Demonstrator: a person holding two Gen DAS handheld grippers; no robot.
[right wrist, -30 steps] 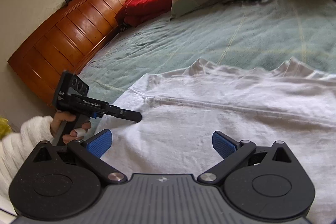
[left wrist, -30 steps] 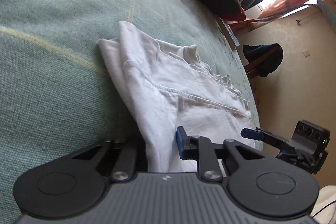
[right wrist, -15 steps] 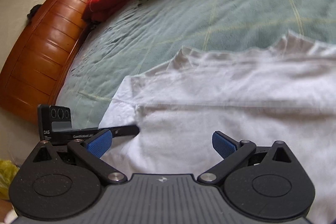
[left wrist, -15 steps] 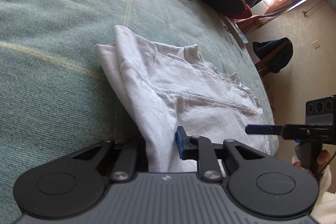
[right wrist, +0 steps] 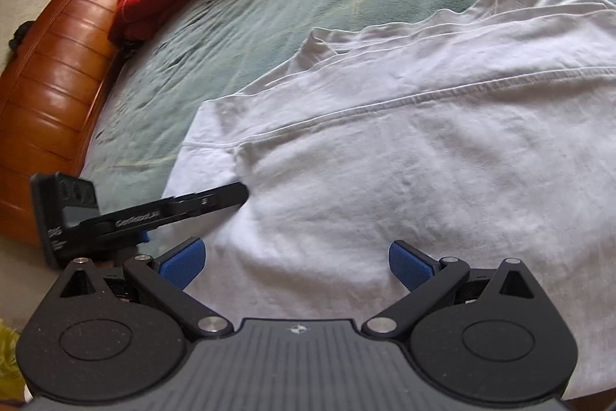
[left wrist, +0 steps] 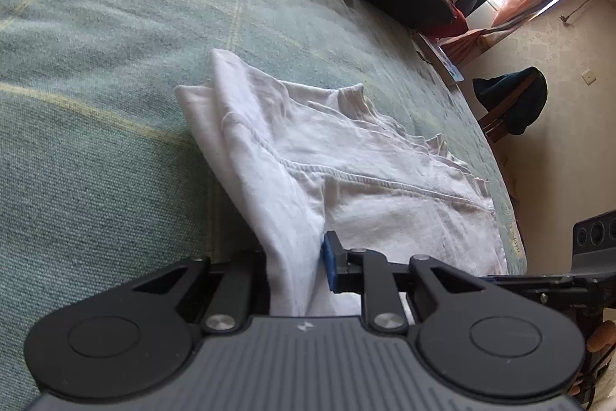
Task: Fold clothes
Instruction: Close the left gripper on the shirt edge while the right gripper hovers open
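Left wrist: we see left gripper (left wrist: 296,268) clamped on shirt (left wrist: 346,180) fold; right wrist only: right gripper (right wrist: 296,262) jaws apart over shirt.

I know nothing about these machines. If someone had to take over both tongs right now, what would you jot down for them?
Left tongs: shut on a bunched fold at the edge of the white garment.
Right tongs: open, holding nothing, poised over the garment's near part.
The garment lies spread on the green bedspread, partly doubled over at its far side, seam showing.
Done: one edge gripped, some layers already overlapping.
Left: probably grip a second edge with the right tongs, carry both across to finish the fold, then smooth it.
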